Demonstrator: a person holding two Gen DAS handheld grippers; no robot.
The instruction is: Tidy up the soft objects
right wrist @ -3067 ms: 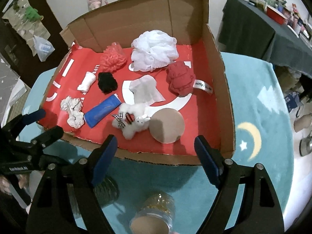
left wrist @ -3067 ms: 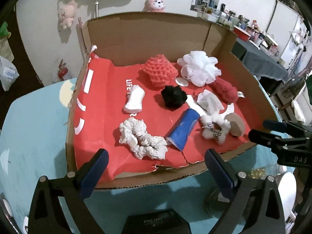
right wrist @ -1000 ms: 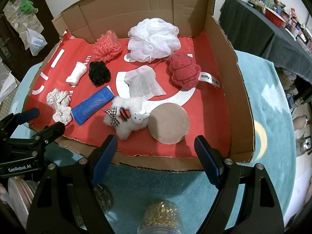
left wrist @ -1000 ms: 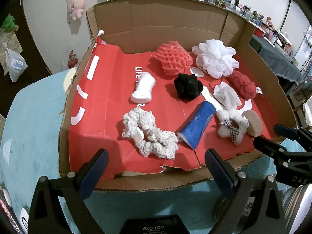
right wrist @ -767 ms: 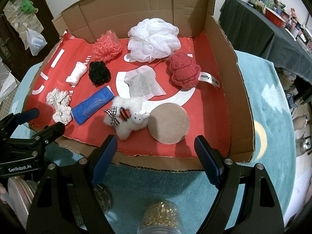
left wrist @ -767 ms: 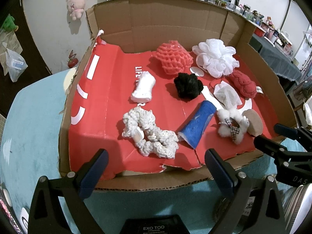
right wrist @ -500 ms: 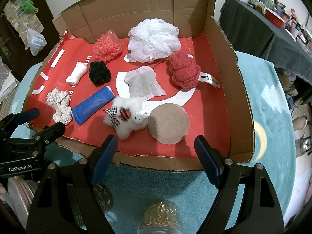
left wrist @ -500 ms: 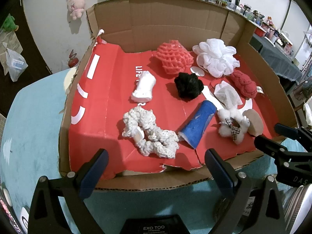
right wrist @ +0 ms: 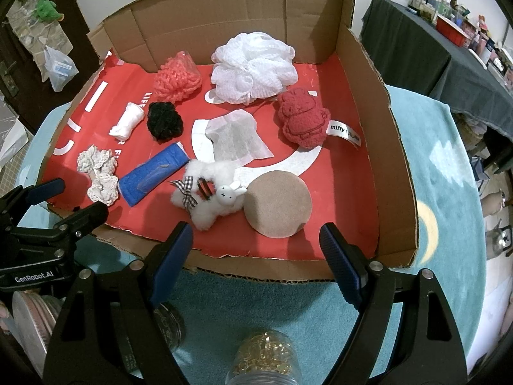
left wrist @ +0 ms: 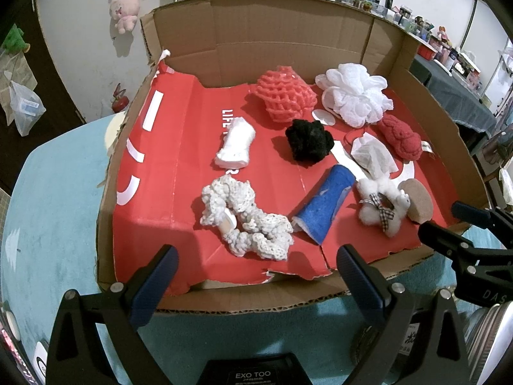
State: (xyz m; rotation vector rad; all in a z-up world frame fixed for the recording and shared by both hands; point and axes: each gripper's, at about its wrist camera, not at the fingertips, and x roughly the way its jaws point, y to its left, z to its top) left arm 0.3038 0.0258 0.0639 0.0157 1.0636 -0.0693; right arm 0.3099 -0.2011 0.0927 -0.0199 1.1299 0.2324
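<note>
A shallow cardboard box (left wrist: 275, 41) (right wrist: 378, 134) with a red floor holds several soft things: a white crochet scrunchie (left wrist: 243, 221) (right wrist: 99, 173), a blue pad (left wrist: 327, 205) (right wrist: 154, 173), a white bunny plush (left wrist: 381, 208) (right wrist: 211, 192), a tan round sponge (right wrist: 279, 205), a black pompom (left wrist: 309, 141), a white rolled cloth (left wrist: 235, 144), a coral mesh ball (left wrist: 283, 93), a white loofah (right wrist: 253, 64) and a red plush (right wrist: 303, 118). My left gripper (left wrist: 253, 272) is open before the box's front edge, near the scrunchie. My right gripper (right wrist: 256, 250) is open before the front edge, near the sponge.
The box sits on a teal cloth-covered table (right wrist: 449, 166). A jar of gold beads (right wrist: 266, 359) and a clear jar (right wrist: 166, 327) stand below my right gripper. A dark-clothed table with clutter (right wrist: 426, 32) is at the right.
Over three seconds both grippers have drawn closer to the box. In the last second nothing has visibly moved.
</note>
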